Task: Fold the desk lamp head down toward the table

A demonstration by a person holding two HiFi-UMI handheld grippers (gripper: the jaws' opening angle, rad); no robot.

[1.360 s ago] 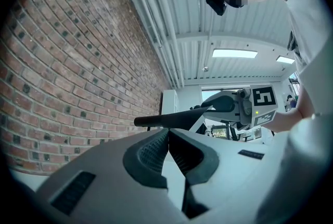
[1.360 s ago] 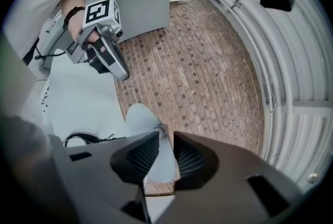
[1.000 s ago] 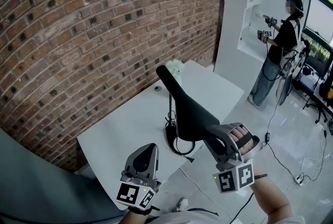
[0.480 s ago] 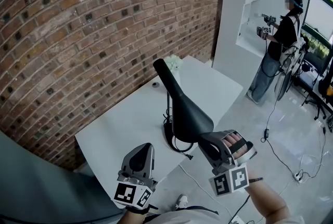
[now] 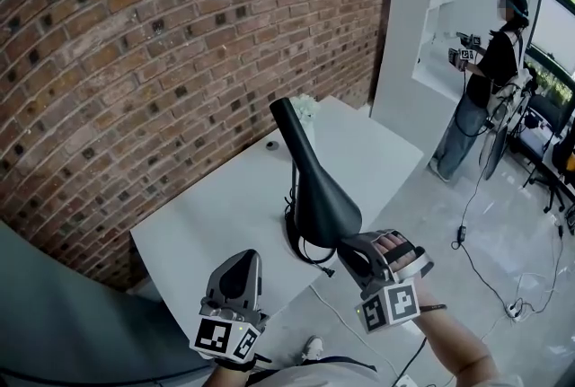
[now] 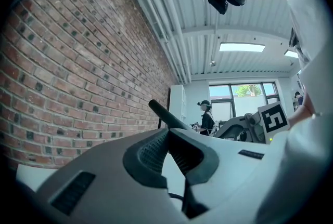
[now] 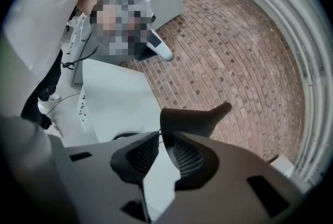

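Note:
The black desk lamp head [image 5: 314,188] slants from a narrow top end near the brick wall down to a wide end over the table's front edge. My right gripper [image 5: 355,250] is shut on that wide end; in the right gripper view the dark lamp head [image 7: 192,119] sits pinched between the jaw tips of my right gripper [image 7: 162,137]. The lamp's thin stem and cable [image 5: 295,228] stand on the white table [image 5: 216,215]. My left gripper [image 5: 238,273] hovers at the table's near edge, left of the lamp, shut with nothing in it. In the left gripper view the lamp head [image 6: 165,116] rises beyond my left gripper [image 6: 169,132].
A brick wall [image 5: 135,62] runs behind the table. A small round item [image 5: 271,145] and a white bunch [image 5: 305,109] sit at the table's far side. Another person [image 5: 485,80] stands at a white shelf at the back right. Cables [image 5: 485,277] lie on the floor.
My right gripper has sunk with the lamp head's wide end in its grip, so the head tilts lower toward the table. The left gripper has hardly moved.

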